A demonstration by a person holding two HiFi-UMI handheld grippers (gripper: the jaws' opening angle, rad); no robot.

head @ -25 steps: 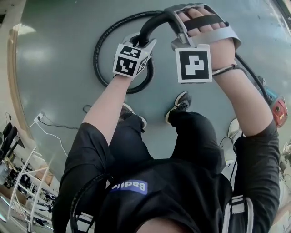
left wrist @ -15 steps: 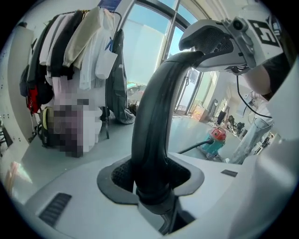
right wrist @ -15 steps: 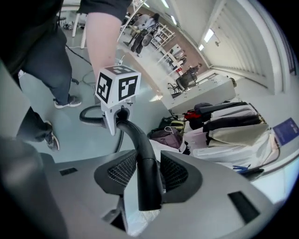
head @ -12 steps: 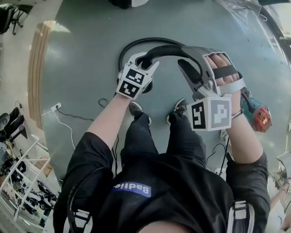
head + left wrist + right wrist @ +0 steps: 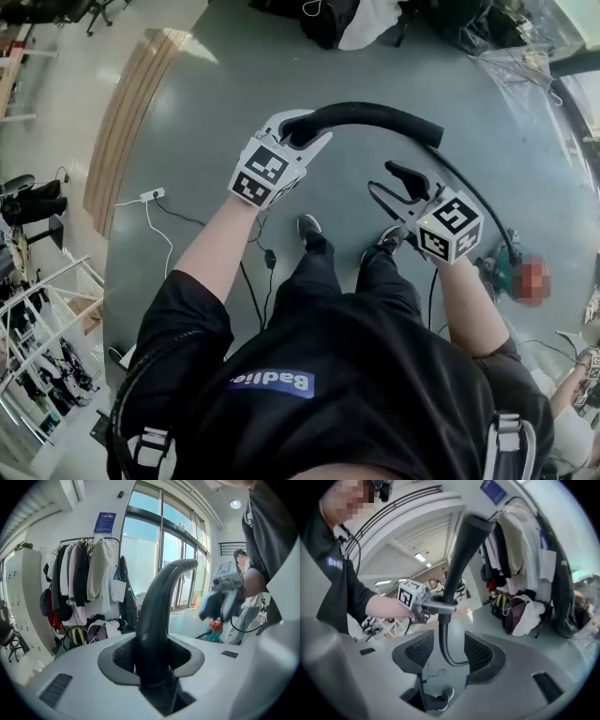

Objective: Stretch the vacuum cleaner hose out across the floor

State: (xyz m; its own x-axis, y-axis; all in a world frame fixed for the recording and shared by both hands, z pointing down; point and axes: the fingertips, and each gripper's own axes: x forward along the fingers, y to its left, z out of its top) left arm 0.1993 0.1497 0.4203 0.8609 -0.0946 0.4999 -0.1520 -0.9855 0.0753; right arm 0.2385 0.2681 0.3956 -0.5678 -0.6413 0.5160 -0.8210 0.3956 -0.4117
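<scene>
Ok so the big change: the right gripper has let go. A second ago that hand was wrapped round the thick black curved end of the vacuum hose. Now its jaws have just been opening and stand apart, gripping nothing. The hose you see through the gap in its own view is well beyond the pads. In the head view it sits at about 2 o'clock, just below the tube.

The left gripper, at 12 o'clock, is clamped on the tube near its bend, and its own view shows the black tube wedged between the jaws.

Both hands have come way up, and the coil that lay on the grey floor is gone from the head view. So the hose end is in the air, held by one gripper. I'd guess the coil is pulled loose but not laid out flat yet. It seems to trail toward the teal and red machine at 3 o'clock.
</scene>
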